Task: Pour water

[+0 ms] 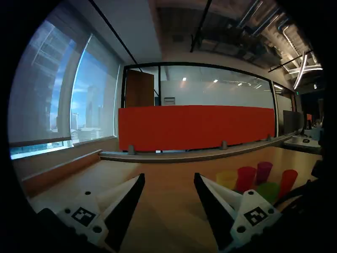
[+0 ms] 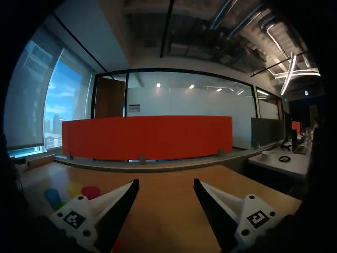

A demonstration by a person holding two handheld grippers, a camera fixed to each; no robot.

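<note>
In the left gripper view, a cluster of plastic cups stands on the wooden table [image 1: 168, 194] to the right: a yellow cup [image 1: 226, 178], a red cup [image 1: 246, 177], a magenta cup [image 1: 264, 170], a green cup [image 1: 268, 190] and an orange-red cup [image 1: 288, 181]. My left gripper [image 1: 168, 180] is open, nothing between its fingers, left of the cups. In the right gripper view, a blue cup [image 2: 52, 196], a yellow cup [image 2: 74, 188] and a red cup [image 2: 90, 192] sit low at the left. My right gripper [image 2: 166, 185] is open and empty over the table [image 2: 168, 202].
An orange divider panel [image 1: 193, 126] runs along the table's far edge. Large windows [image 1: 63, 101] are on the left. A neighbouring desk [image 2: 282, 162] with a monitor and small items lies to the right. A dark cable crosses near the cups [image 1: 295, 192].
</note>
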